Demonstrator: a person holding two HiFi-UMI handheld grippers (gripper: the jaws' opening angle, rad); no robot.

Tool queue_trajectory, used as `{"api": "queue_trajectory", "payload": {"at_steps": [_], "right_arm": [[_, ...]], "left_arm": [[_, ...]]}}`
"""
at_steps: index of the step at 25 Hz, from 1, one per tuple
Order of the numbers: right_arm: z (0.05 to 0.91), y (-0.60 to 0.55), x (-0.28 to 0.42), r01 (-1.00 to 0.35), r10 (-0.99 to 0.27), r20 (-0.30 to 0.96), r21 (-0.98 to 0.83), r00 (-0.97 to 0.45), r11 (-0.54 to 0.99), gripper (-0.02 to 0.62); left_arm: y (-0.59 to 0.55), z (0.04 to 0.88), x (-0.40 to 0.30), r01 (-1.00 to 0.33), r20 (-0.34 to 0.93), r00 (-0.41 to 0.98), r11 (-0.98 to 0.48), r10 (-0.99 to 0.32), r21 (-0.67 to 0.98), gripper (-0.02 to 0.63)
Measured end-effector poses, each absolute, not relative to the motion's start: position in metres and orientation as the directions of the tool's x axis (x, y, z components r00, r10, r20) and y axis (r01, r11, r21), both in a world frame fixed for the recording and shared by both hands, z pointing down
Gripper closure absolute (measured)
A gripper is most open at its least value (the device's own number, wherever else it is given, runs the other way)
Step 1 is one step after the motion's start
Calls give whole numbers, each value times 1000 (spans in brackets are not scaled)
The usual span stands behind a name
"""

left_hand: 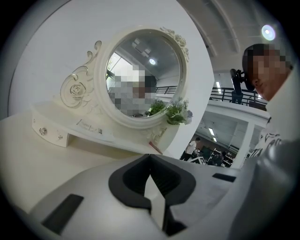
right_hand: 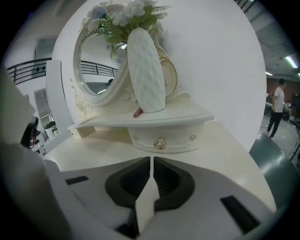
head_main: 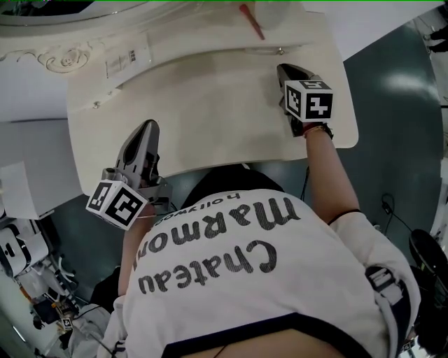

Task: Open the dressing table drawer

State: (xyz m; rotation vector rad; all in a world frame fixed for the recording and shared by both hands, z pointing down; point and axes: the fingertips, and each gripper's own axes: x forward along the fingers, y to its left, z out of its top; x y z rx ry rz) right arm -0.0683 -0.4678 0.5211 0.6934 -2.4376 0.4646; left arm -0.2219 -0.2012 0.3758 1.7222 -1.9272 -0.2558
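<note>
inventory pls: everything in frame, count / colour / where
table: one, cream, under both claws
shelf: one, cream, at table's back
drawers: two, cream, one under each shelf end
knob: one clear, gold, right drawer front
mirror: one, round, cream frame, on shelf
vase: one, white, on shelf
flowers: one bunch, white and green, above vase
stick: one, red, at vase's foot
label: one, white, on shelf
floor: dark teal
shirt: one, white, dark print
left claw: grey, shut, empty
right claw: grey, shut, empty
</note>
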Motion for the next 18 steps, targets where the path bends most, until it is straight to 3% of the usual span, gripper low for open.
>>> {"api": "queue_trajectory", "payload": {"at_steps": [10, 12, 14, 18], "right_arm": [[514, -486, -78, -624, -461, 571, -119, -679, 773, 551], [511, -490, -77, -639, -488, 574, -83, -658, 764, 518], [509, -490, -79, -648, -499, 585, -62, -640, 759, 440], [509, -491, -86, -654, -502, 587, -63, -636, 754, 439]], "left_arm": [[-181, 379, -242, -849, 259, -99, 218, -961, 481, 584], [-178, 379, -245, -845, 260, -103, 222, -960, 486, 583], [-174, 379, -249, -840, 263, -106, 228, -959, 492, 583], [-167, 380, -259, -831, 265, -122, 245, -956, 499, 583]]}}
